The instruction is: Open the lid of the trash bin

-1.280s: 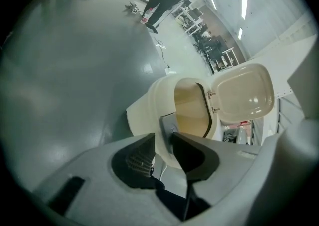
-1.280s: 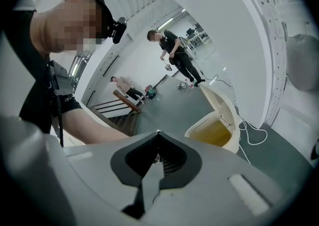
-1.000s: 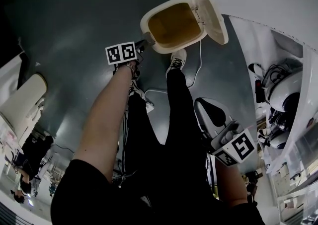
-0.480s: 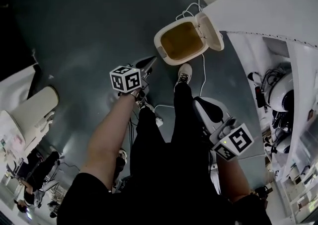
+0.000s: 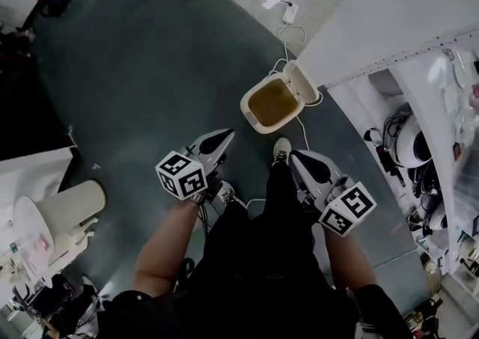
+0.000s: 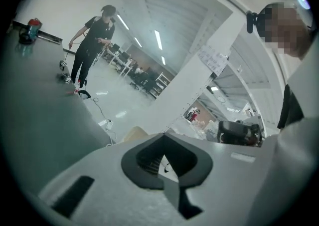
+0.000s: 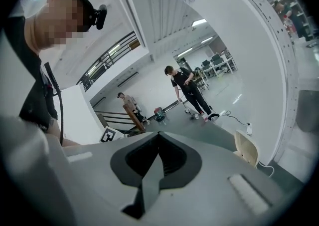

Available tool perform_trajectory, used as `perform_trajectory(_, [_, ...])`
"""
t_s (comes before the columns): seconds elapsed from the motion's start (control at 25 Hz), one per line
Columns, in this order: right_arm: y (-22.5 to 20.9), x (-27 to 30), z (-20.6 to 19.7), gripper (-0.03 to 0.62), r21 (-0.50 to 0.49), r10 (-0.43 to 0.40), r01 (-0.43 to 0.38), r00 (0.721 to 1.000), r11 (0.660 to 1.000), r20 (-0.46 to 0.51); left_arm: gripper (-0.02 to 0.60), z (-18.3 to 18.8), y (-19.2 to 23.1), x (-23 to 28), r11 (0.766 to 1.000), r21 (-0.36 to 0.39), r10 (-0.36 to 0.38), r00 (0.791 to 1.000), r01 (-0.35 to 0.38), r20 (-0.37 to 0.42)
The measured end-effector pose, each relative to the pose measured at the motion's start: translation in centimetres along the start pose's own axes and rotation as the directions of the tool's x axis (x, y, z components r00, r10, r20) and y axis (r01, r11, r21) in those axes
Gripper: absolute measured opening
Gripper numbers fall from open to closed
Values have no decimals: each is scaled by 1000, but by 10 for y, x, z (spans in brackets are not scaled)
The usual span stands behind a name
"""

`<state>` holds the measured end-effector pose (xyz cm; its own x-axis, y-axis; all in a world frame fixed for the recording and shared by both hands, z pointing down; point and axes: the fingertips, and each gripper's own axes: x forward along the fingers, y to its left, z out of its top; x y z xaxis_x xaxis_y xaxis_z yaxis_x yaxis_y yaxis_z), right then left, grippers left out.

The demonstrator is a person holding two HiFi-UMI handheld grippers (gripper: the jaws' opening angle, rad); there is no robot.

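Observation:
The cream trash bin point(image 5: 271, 104) stands on the grey floor beside a white pillar, its lid point(image 5: 303, 83) swung up and open, the brownish inside showing. My left gripper point(image 5: 219, 140) is held high, well short of the bin, jaws shut and empty. My right gripper point(image 5: 301, 159) hangs level with it on the right, jaws together with nothing in them. In the left gripper view, the left gripper point(image 6: 164, 135) points across the room with a bit of the cream lid point(image 6: 133, 132) beyond it. The right gripper view shows the right gripper point(image 7: 158, 134) and the lid point(image 7: 246, 149).
A white cable and power strip point(image 5: 288, 12) lie behind the bin. The white pillar point(image 5: 389, 23) and a shelf of equipment point(image 5: 415, 143) fill the right. Another white bin point(image 5: 63, 214) lies at the left. A person point(image 6: 92, 45) stands far off. My shoe point(image 5: 281, 150) is near the bin.
Both grippers have risen away from the bin, the left one leaving its rim. The head view has lifted too, so the open bin looks smaller and farther.

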<state>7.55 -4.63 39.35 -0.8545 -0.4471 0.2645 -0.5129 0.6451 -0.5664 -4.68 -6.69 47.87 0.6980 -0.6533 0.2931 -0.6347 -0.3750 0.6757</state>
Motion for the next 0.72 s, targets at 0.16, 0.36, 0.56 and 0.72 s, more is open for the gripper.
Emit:
perform_trajectory(0.16, [39, -7, 17, 8, -7, 7, -7, 998, 1000, 67, 2, 31, -55, -47, 997, 48, -68, 996, 65, 62])
perform_trajectory(0.36, [91, -11, 36, 8, -55, 32, -26, 992, 998, 123, 2, 58, -115, -99, 980, 141, -158, 982, 142, 103])
perform_trajectory(0.56, [147, -15, 42, 8, -119, 77, -59, 986, 991, 147, 2, 60, -163, -143, 950, 241, -228, 969, 199, 97])
perform_trajectory(0.72, [179, -16, 36, 8, -153, 109, -87, 984, 984, 144, 1, 54, -187, -163, 928, 288, -270, 959, 235, 88])
